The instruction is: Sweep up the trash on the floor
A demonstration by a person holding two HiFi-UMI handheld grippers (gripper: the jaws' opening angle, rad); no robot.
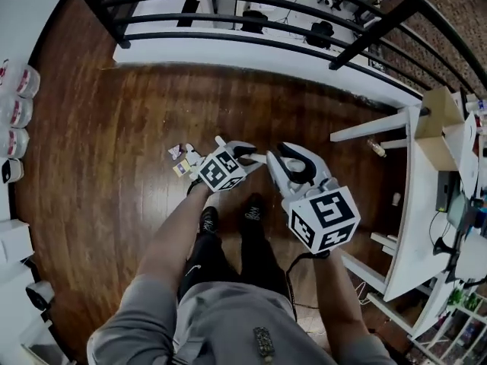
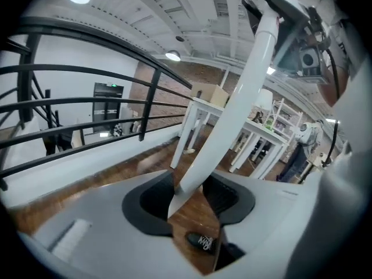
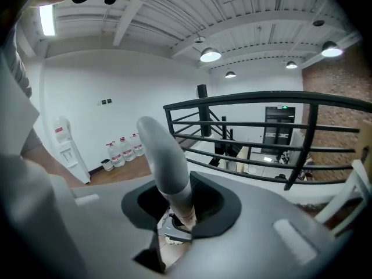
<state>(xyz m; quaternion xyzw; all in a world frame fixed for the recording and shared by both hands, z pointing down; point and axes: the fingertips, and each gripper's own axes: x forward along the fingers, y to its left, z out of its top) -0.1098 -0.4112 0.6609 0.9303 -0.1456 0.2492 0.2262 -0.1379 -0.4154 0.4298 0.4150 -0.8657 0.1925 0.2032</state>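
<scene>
**Floor, far left edge:** water bottles (image 1: 19, 109) in a row, cut off by the frame.

**Trash (image 1: 181, 158):** a small cluster of pale scraps on the wooden floor, left of centre. It lies just beside the left gripper on its left side, and whether they touch cannot be told.

**Left gripper (image 1: 240, 152):** the nearer of the two to the scraps. Its jaws stand fairly wide, clamped on a white handle (image 2: 232, 109). The handle's long axis rises from the pads and leans up to the right in the left gripper view.

**Shoes (image 1: 209, 219):** dark, on the floor below both grippers.

**Right gripper (image 1: 295, 162):** right of the left one, which stands between it and the scraps. Its jaws are narrower, closed on a rounded grey handle (image 3: 165, 156) that stands up between the pads.

**Table (image 1: 415, 204):** white, far right, well apart from the trash.

**Not made out:** neither tool's working end shows, so which is brush and which pan is a guess. Judged need: carry both tools leftward to the scraps.
</scene>
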